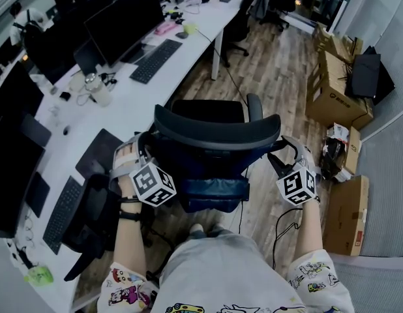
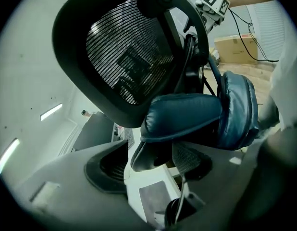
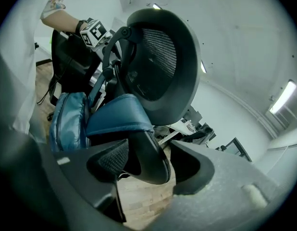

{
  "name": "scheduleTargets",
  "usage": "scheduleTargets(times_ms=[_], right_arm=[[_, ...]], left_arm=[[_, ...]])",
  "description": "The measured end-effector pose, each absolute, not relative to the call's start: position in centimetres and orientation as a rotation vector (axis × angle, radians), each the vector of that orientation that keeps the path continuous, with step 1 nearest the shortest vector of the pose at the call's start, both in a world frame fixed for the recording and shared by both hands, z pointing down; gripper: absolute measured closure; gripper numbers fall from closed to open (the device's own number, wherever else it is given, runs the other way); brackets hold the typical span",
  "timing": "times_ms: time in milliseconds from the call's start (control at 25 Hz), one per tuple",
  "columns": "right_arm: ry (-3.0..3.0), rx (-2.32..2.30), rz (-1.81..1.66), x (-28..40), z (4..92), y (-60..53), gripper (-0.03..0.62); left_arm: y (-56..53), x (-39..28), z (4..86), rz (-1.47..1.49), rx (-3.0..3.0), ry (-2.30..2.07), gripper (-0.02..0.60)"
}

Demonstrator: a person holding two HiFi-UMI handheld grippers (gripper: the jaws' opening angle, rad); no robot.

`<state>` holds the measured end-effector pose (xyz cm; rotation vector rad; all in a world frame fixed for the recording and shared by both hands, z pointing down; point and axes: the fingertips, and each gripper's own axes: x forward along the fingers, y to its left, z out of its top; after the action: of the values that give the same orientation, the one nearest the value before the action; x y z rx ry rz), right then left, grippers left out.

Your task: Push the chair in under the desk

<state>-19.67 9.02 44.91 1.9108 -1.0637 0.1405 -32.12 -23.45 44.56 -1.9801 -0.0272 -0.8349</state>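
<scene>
A black office chair (image 1: 214, 132) with a mesh back (image 2: 129, 57) and a blue cushion (image 1: 211, 191) stands on the wood floor, out from the long white desk (image 1: 126, 109) to its left. My left gripper (image 1: 137, 150) is at the left edge of the backrest and my right gripper (image 1: 287, 154) at the right edge. In the left gripper view the left gripper (image 2: 151, 162) is open, a rim of the chair lying between the pads without being pressed. The right gripper (image 3: 148, 166) is open too, a black curved chair part (image 3: 151, 160) sitting loosely between its jaws.
Monitors (image 1: 117, 18) and keyboards (image 1: 156, 60) line the desk. Another black chair (image 1: 90, 223) is tucked at the desk close to my left. Cardboard boxes (image 1: 335, 87) stand at the right, one (image 1: 348, 214) beside my right arm. More chairs (image 1: 244, 12) stand further down the aisle.
</scene>
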Motion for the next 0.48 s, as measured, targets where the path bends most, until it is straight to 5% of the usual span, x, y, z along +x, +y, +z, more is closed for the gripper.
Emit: scheduleTargets(times_ms=[480], right_arm=[[-1.063, 1.892, 0.146, -18.3, 45.4, 9.5, 0.361]], left_arm=[[-22.8, -30.4, 46.0, -0.794, -1.905, -0.066, 0.339]])
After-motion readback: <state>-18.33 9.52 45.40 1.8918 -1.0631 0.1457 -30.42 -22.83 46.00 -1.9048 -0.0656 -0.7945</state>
